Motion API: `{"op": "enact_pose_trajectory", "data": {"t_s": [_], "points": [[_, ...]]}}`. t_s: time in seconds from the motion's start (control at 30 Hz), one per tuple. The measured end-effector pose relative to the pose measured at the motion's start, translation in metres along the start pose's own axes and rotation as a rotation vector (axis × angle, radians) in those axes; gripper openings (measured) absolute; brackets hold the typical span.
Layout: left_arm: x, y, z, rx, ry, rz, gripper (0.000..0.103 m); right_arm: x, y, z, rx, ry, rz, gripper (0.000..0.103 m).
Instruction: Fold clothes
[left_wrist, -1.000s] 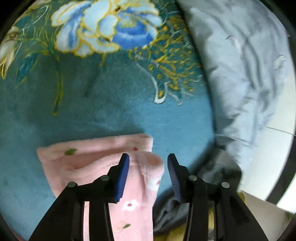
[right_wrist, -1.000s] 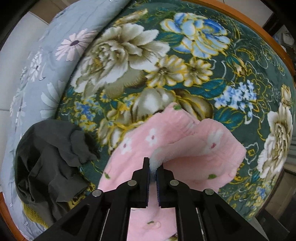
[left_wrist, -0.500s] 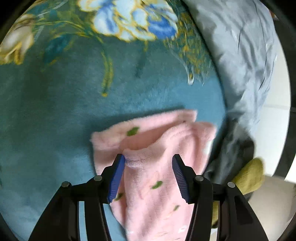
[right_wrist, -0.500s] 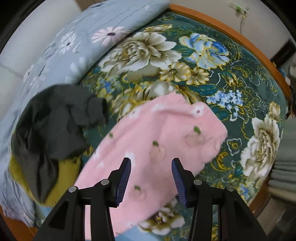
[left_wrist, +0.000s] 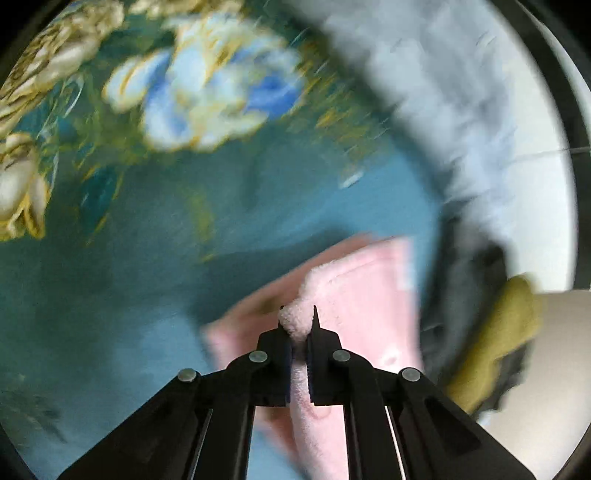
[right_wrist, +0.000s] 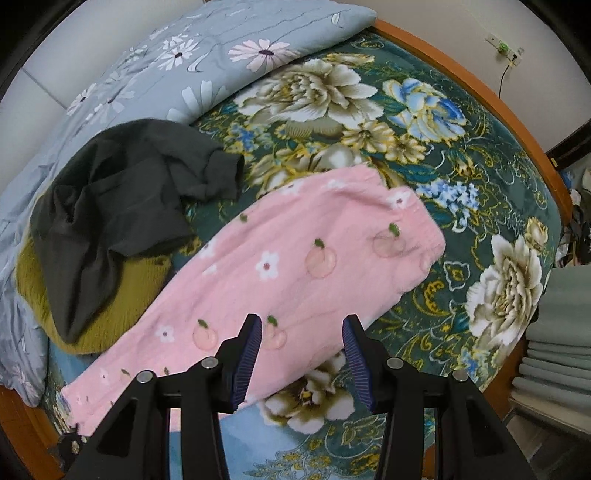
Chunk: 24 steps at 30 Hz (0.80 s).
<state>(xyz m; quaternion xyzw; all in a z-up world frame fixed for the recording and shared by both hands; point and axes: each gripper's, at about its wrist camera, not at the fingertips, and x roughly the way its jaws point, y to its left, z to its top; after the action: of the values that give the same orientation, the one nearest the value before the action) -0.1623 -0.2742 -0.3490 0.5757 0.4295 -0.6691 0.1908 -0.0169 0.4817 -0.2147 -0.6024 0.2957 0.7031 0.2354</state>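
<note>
One pink fleece garment (right_wrist: 295, 273) lies folded lengthwise on the floral blanket (right_wrist: 461, 155), long axis running from lower left up to its cuffed end at upper right. Left of it, one dark garment (right_wrist: 118, 206) covers one olive one (right_wrist: 122, 295). The left gripper (left_wrist: 298, 325) pinches the pink edge, shown only in its blurred view; the right gripper (right_wrist: 303, 347) hovers spread wide.

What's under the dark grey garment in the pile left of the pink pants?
An olive-yellow knit garment shows beneath the dark grey garment, bulging out below it. How far it extends underneath, and anything else below, is covered.
</note>
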Motion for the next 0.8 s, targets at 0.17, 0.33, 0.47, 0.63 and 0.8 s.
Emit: {"op": "enact_pose_trajectory", "data": {"t_s": [0.17, 0.33, 0.47, 0.63, 0.8], "points": [[-0.002, 0.016, -0.007, -0.075, -0.008, -0.06, 0.05, 0.001, 0.016, -0.005, -0.042, 0.008, 0.005, 0.049], [-0.004, 0.031, -0.01, -0.071, -0.044, -0.068, 0.057, 0.005, 0.032, -0.008, -0.09, 0.019, 0.003, 0.049], [0.011, 0.036, -0.01, -0.072, -0.031, -0.057, 0.062, 0.008, 0.037, -0.012, -0.108, 0.034, 0.004, 0.049], [0.016, 0.032, -0.016, -0.095, -0.079, -0.049, 0.061, 0.005, 0.033, -0.016, -0.113, 0.033, 0.006, 0.049], [0.016, 0.017, -0.023, -0.091, -0.072, -0.078, 0.03, 0.0, 0.023, -0.019, -0.084, 0.031, 0.022, 0.049]]}}
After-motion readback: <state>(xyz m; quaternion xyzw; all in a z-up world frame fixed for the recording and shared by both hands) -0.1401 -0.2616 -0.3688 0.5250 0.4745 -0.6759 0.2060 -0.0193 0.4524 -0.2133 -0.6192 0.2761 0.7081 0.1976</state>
